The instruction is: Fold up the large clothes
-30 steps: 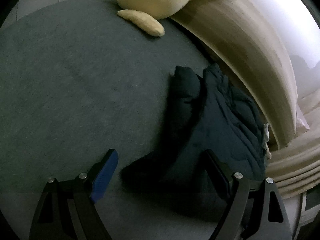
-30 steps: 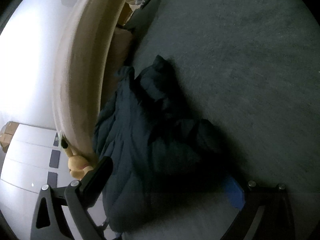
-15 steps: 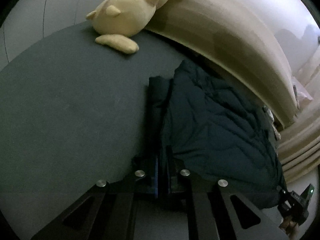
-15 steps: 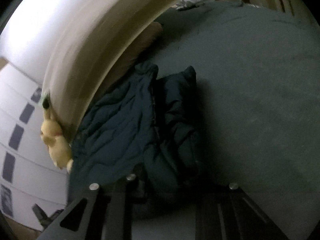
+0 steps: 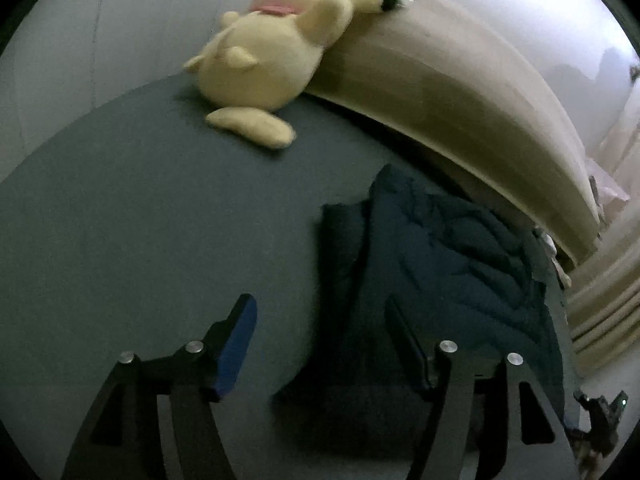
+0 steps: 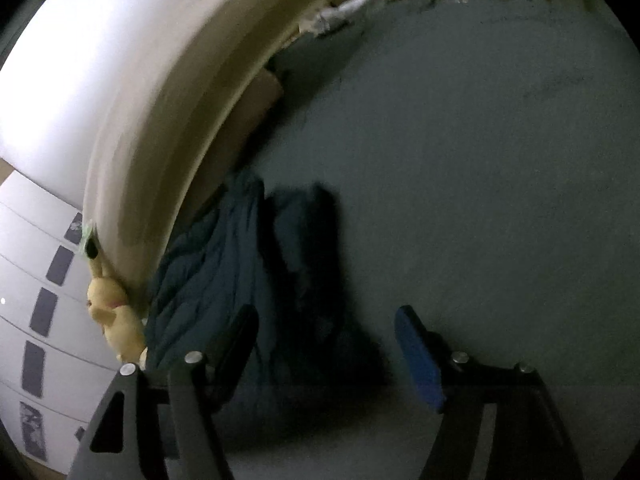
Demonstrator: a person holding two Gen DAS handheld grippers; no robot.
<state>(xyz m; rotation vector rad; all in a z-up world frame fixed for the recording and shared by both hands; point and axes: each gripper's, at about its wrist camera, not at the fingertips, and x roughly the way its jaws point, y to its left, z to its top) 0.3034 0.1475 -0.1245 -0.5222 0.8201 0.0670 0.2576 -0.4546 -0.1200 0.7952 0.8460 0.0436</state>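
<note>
In the left wrist view, the left gripper (image 5: 320,332) has its jaws apart, having just been opening, and nothing is pinched between them. The dark blue jacket (image 5: 440,272) lies on the grey bed (image 5: 140,220) ahead of the gripper, under its right finger. A yellow plush toy (image 5: 268,64) leans on the headboard (image 5: 460,92) far ahead.

In the right wrist view, the right gripper (image 6: 326,340) also stands spread, its jaws just opened, gripping nothing. The jacket lies ahead of it, reaching under its left finger, beside the headboard
</note>
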